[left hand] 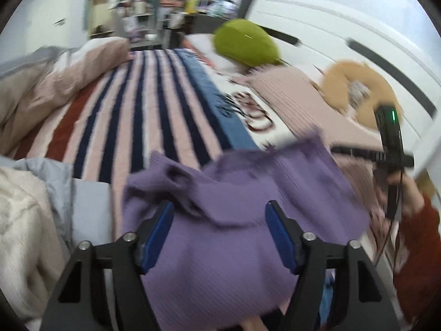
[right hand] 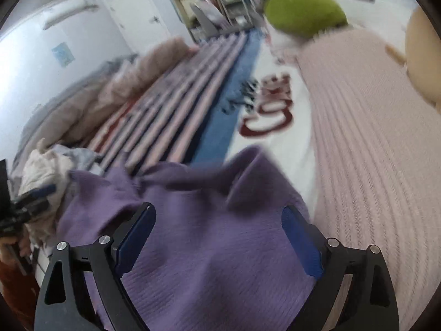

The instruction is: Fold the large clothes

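Purple sweater [left hand: 220, 220] lies bunched under both grippers — left gripper [left hand: 219, 237] and right gripper [right hand: 219, 244] spread wide, holding nothing. Neither looks nearer.

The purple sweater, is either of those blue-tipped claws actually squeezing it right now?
No: both the left gripper and right gripper hang wide open above the purple sweater.

Soft even daylight, motion blur (fisheye-warped edges)
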Available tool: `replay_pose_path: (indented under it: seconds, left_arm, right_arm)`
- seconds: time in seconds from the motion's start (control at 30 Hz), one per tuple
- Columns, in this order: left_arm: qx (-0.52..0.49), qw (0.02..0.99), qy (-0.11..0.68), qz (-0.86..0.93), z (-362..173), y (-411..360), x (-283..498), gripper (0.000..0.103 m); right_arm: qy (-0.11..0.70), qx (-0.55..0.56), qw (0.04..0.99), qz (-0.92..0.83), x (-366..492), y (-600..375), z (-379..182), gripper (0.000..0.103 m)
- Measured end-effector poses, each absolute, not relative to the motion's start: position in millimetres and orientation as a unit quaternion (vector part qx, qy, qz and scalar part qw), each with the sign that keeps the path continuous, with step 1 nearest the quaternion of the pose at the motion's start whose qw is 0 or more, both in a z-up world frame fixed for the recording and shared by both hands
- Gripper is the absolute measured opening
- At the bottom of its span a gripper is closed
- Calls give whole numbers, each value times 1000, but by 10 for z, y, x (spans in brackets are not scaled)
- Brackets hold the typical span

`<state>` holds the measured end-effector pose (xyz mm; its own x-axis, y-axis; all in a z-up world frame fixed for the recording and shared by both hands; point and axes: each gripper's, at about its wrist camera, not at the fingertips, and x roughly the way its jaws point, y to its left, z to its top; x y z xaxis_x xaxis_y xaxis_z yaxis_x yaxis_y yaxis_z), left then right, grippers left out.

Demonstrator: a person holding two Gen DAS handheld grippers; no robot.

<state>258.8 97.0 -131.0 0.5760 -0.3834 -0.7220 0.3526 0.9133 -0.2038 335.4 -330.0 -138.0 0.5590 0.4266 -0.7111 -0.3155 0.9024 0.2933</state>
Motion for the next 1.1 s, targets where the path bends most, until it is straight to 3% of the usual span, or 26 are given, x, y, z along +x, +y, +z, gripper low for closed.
replay_pose_path:
  seconds: [0.03,0.13,0.27,0.47,0.53,0.6,0.73,0.83,0.9,1.0,1.07,1.1]
  left_arm:
    - [-13,882,418,-216,-1347,925,2538,61]
    - [-1,863,451,-230,-1622,750,2545,45]
    - [0,846,486,-218,-2036,521,2813,36]
    - [-17,877,468,-110,-2043,521,3462,36]
    - [-40,891,447,-71,-1901,640,3590,42]
    - [-58,897,434,-57,-1794,752,3598,62]
    - [-44,903,422,-64,-1636,870,3333,66]
    - [-56,900,419,-106,-1591,920,2928,78]
    - [-66,894,419,-142,-1592,994,2569,93]
    - [-81,900,398,-156,-1627,1102,2010,97]
    - [-104,899,393,-161,-1723,1172,1663,99]
    - [-114,897,392,-169,-1794,1196,1525,99]
  right_arm:
    - [413,66,880,224,3266,-3265,-1337,92]
    - [402,67,876,258,3031,-3125,-1300,92]
    - [402,83,864,291,2813,-2992,-1362,92]
    - [395,79,859,315,2501,-2943,-1332,92]
    - [391,57,866,307,2415,-2959,-1277,92]
    - [388,42,871,299,2360,-2987,-1253,92]
    - [398,40,863,308,2313,-2953,-1311,92]
    - [401,35,857,321,2270,-2789,-1383,92]
    - [397,32,856,330,2208,-2628,-1425,92]
    - [390,42,850,352,2127,-2400,-1478,81]
    - [385,24,852,354,2060,-2225,-1516,46]
    - [380,2,856,350,2010,-2112,-1543,37]
